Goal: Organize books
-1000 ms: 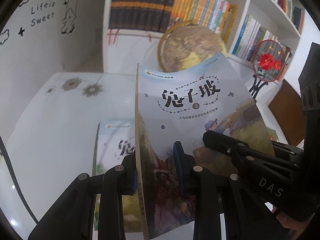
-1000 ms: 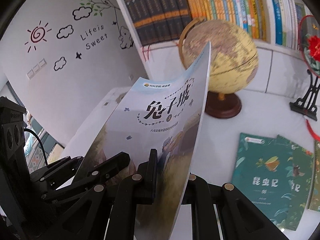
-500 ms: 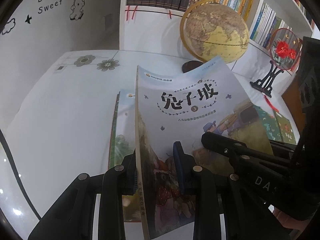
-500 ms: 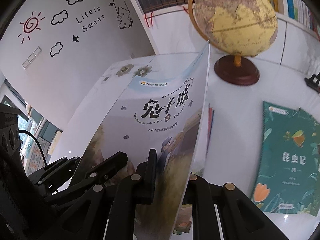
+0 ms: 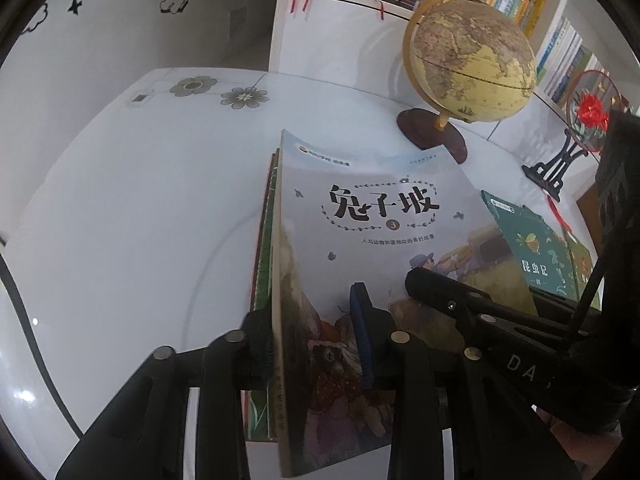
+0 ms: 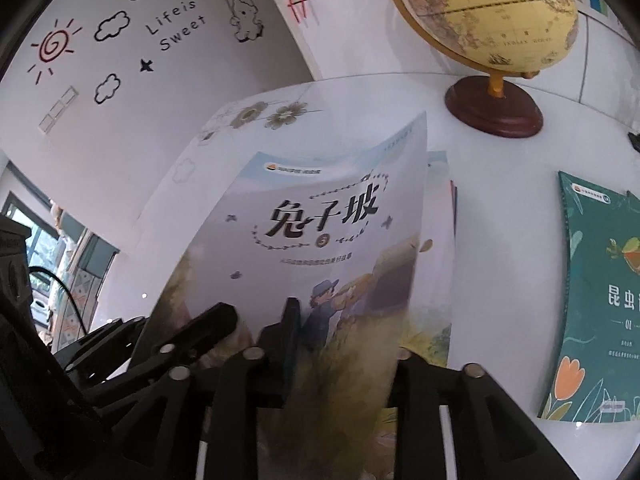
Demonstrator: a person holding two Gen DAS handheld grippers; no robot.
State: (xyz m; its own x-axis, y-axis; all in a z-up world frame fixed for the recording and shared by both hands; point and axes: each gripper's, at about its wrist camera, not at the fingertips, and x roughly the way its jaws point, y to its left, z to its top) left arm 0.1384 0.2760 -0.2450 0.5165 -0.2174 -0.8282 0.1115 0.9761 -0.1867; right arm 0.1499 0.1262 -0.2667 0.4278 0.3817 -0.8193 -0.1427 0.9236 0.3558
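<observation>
Two hand-held grippers lower a pale blue paperback (image 5: 380,216) onto a small stack of books (image 5: 262,264) lying flat on a white table (image 5: 120,220), in front of and left of the globe (image 5: 470,56). The left gripper (image 5: 312,336) straddles the book's spine edge and the right gripper (image 6: 344,344) its open edge, a two-sided hold that seems meant to keep the floppy cover from sagging while it is squared over the stack. Both sets of jaws are easing apart, the book between them in each case; a gap shows beside the left gripper's blue pad, and the blurred lower cover hides whether the right gripper's pads press at all. A release onto the stack looks to be in hand.

The left wrist view shows the stack's coloured edges just under the spine and the right gripper reaching across the cover. The right wrist view alone shows the pages beneath the book's open edge, and the full green book (image 6: 596,300) lying apart, in front of and right of the globe.
</observation>
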